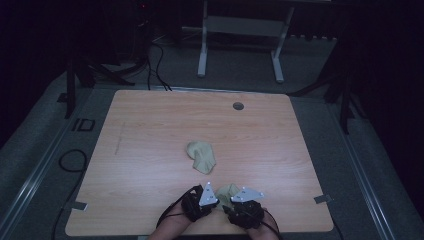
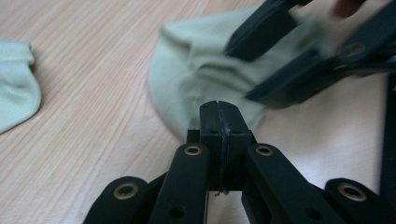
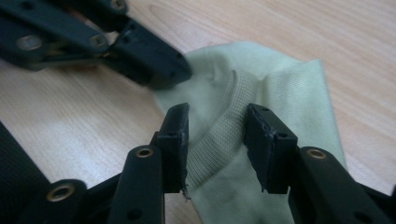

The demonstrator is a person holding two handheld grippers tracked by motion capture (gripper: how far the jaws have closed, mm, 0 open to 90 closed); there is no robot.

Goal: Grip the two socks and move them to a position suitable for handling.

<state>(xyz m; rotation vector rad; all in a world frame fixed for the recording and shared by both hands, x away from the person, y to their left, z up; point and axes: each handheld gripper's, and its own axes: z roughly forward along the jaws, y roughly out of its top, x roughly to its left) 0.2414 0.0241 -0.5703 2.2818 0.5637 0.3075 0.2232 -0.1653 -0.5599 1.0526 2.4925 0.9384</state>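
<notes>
Two pale green socks lie on the wooden table [image 1: 150, 125]. One sock [image 1: 201, 156] [image 2: 16, 88] rests near the middle. The other sock [image 1: 227, 191] [image 2: 187, 74] [image 3: 280, 88] lies at the near edge between both grippers. My left gripper [image 1: 218, 201] [image 2: 218, 116] [image 3: 163, 70] is shut, its tips at that sock's edge; I cannot tell if cloth is pinched. My right gripper [image 1: 228, 204] [image 3: 217, 126] [image 2: 245, 70] has its jaws apart, straddling the sock's ribbed cuff [image 3: 219, 135], with a gap at the pads.
A round cable hole [image 1: 238, 106] sits at the table's far side. Beyond the table stand a white desk frame [image 1: 240, 45] and cables on the grey floor. The person's hands [image 1: 170, 231] come in at the bottom edge.
</notes>
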